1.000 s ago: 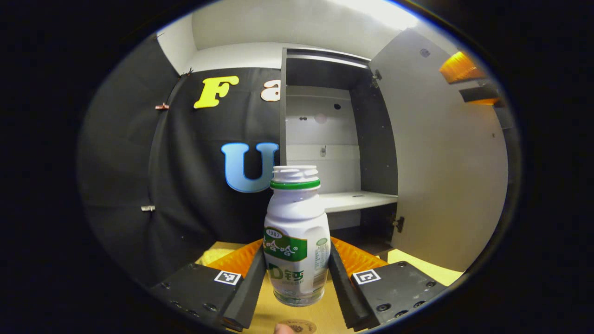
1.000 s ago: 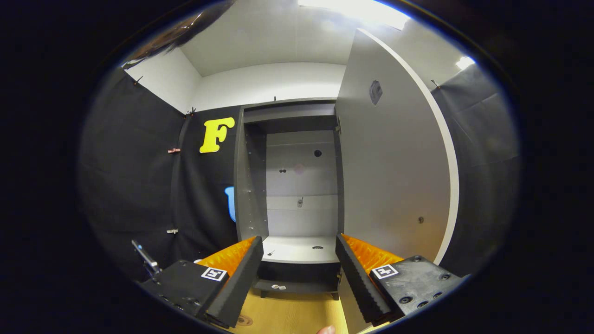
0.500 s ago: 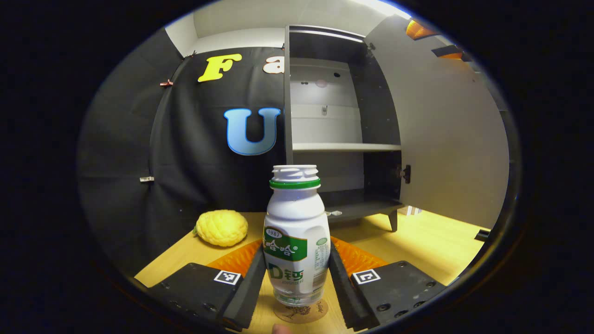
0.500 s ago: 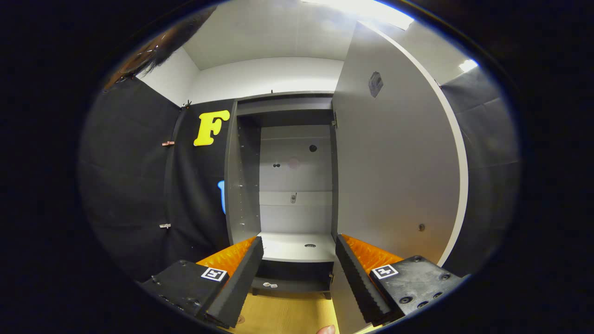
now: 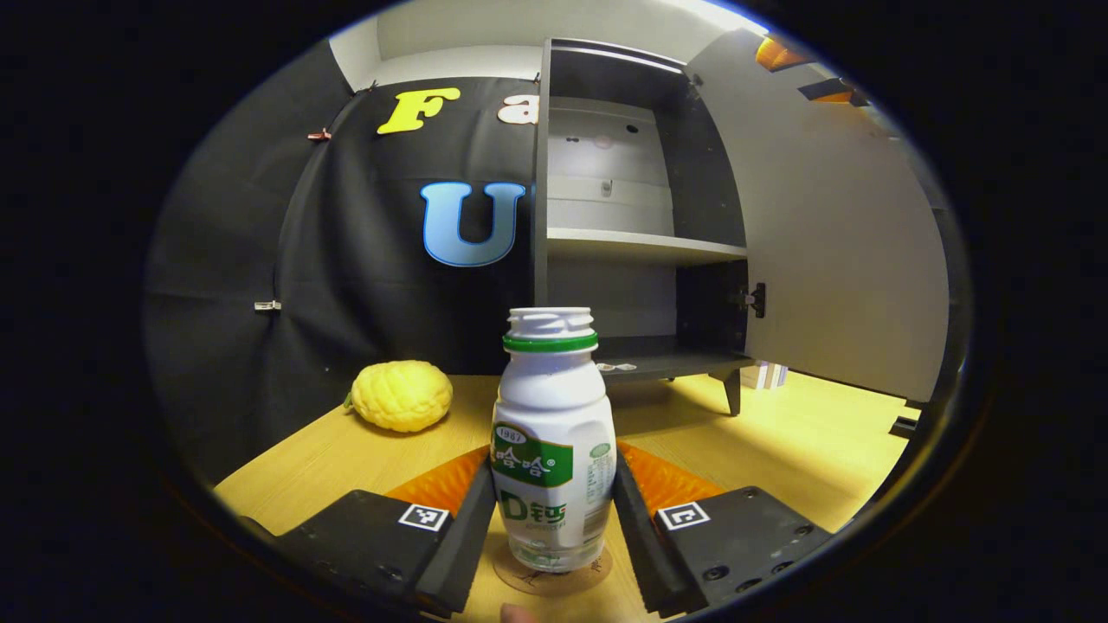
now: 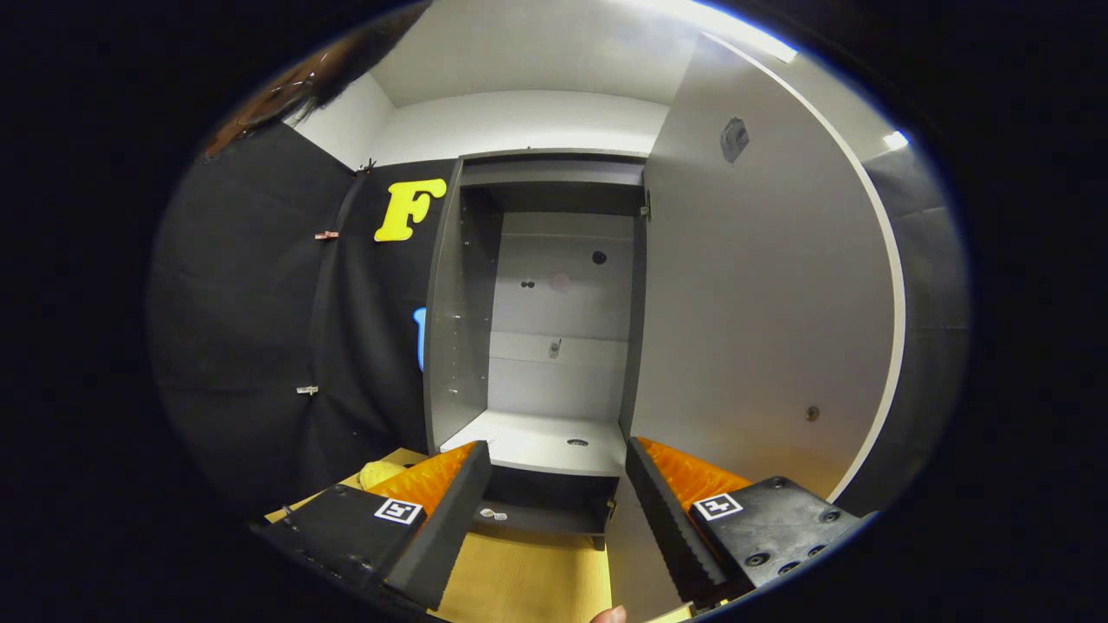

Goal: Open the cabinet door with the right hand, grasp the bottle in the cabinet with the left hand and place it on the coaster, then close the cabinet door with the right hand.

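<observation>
Since one second ago the left gripper (image 5: 554, 528) has come down: the wooden table top (image 5: 805, 450) now spreads wide in the left gripper view, and the white plastic bottle with a green band and green label (image 5: 552, 450) has its base on the round brown coaster (image 5: 554, 578), which before lay under it with a gap. Both fingers press on the sides of the bottle, one at 9 o'clock and one at 3 o'clock of it, and the bottle stands upright. The coaster lies at 6 o'clock of the view, partly hidden by the bottle.

Farther out, a bumpy yellow citrus-like fruit (image 5: 400, 395) rests on the table at 10 o'clock from the bottle, well apart from it. Behind the bottle, at 12 to 1 o'clock, stands the grey cabinet (image 5: 636, 216) with its grey door (image 5: 840, 251) swung open to the right.

In the right gripper view the right gripper (image 6: 554, 519) is spread apart with nothing between its fingers. It faces the open cabinet (image 6: 554, 346), and the door (image 6: 762, 311) is at 2 o'clock.
</observation>
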A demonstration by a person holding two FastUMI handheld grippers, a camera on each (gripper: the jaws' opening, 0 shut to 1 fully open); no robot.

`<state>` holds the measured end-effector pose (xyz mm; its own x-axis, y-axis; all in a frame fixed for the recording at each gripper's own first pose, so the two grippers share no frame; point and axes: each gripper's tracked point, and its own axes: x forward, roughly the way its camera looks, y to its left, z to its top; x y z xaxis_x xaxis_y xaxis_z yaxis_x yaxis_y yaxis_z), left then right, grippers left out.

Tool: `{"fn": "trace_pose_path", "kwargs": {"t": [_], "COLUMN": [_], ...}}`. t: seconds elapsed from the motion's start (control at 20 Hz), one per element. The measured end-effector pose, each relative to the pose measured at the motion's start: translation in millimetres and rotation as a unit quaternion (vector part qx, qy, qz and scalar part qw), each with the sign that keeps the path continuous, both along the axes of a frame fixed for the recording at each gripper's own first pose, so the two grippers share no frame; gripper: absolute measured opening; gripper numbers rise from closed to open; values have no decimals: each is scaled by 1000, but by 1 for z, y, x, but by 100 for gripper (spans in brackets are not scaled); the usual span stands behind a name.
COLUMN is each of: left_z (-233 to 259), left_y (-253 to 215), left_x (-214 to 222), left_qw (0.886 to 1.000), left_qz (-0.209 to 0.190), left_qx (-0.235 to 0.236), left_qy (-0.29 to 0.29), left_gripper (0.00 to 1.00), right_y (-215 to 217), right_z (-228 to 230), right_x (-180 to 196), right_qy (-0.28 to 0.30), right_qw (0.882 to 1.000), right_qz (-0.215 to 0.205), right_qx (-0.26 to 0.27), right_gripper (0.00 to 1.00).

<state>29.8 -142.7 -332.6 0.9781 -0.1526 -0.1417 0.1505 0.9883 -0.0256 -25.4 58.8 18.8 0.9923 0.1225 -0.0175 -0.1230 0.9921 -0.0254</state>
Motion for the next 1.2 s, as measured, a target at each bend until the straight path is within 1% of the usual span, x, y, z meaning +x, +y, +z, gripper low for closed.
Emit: {"fn": "trace_pose_path", "kwargs": {"t": [0.25, 0.4, 0.55, 0.7, 0.75, 0.9, 1.0, 1.15, 1.2], "left_z": [-16, -16, -16, -16, -16, -14, -5, 30, 48], "left_y": [0, 1, 1, -2, -2, 2, 4, 9, 11], "left_x": [-1, -2, -9, -21, -27, -44, -58, -74, -77], "left_qw": [1000, 1000, 999, 998, 998, 996, 996, 997, 997], "left_qz": [-1, -2, 2, -5, -7, 2, 5, 16, 21], "left_qx": [14, 16, 13, -11, -20, -21, -20, -15, -14], "left_qy": [20, 25, 40, 59, 65, 83, 87, 78, 71], "left_gripper": [74, 75, 87, 94, 96, 97, 96, 96, 96], "right_y": [3, 3, 3, 4, 5, 6, 5, -3, -6], "right_z": [-4, -6, -5, -6, -6, -6, -4, -5, -5], "right_x": [-4, -5, -6, -8, -8, -11, -13, -15, -15], "right_qy": [4, 9, 10, 10, 10, 13, 11, 19, 21], "right_qw": [1000, 1000, 1000, 1000, 1000, 1000, 1000, 999, 999], "right_qz": [5, 5, 6, 5, 6, 9, 12, 4, 2], "right_qx": [-6, -2, 5, 11, 12, 21, 25, 36, 40], "right_gripper": [97, 98, 97, 97, 97, 97, 97, 98, 94]}}
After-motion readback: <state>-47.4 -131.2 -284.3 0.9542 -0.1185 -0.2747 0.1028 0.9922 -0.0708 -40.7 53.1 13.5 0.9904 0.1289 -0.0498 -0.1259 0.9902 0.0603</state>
